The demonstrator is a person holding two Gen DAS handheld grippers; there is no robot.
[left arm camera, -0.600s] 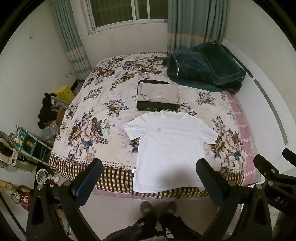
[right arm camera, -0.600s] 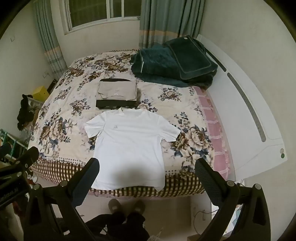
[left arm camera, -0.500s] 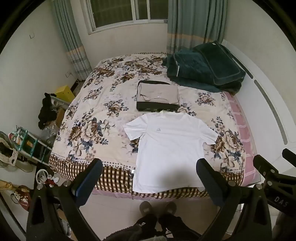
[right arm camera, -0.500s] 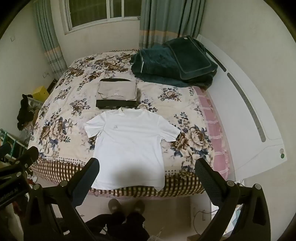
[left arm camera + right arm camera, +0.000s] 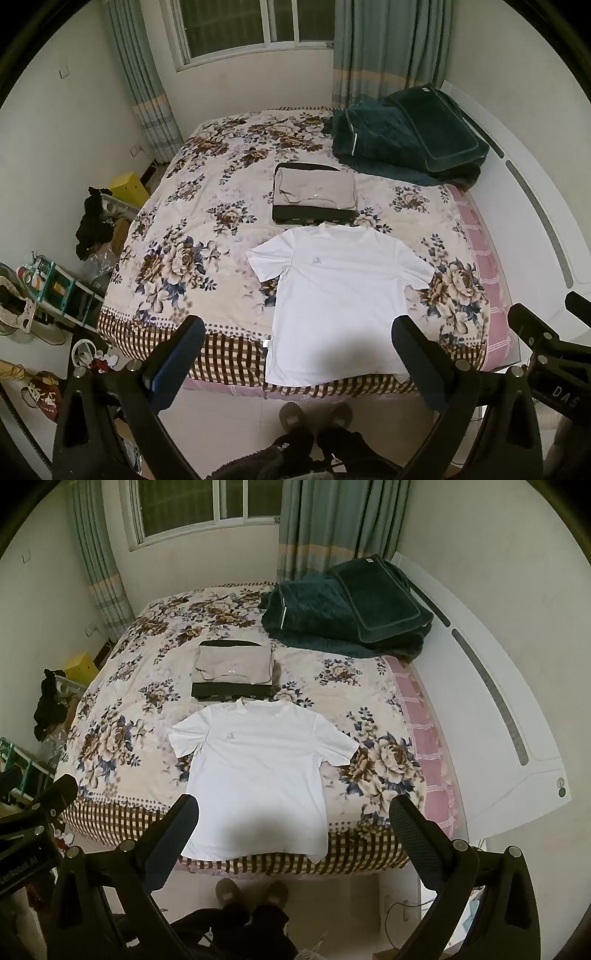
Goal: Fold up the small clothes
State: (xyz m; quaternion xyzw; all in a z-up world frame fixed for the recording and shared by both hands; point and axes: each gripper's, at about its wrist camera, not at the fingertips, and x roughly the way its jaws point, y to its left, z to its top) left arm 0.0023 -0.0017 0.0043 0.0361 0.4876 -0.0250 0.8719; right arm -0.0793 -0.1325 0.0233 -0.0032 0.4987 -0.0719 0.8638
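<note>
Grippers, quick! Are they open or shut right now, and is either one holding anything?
Left gripper: open, holding nothing, up above the flat white short-sleeved T-shirt.
Right gripper: open, holding nothing, above the same shirt.

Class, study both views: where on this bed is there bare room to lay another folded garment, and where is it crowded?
Free: the floral bedspread left of the white T-shirt and folded beige-and-black stack, up to the window-side edge. A smaller patch lies right of the stack, below the dark green quilt. Crowded: the T-shirt's collar nearly meets the stack; the quilt fills the far right corner.
</note>
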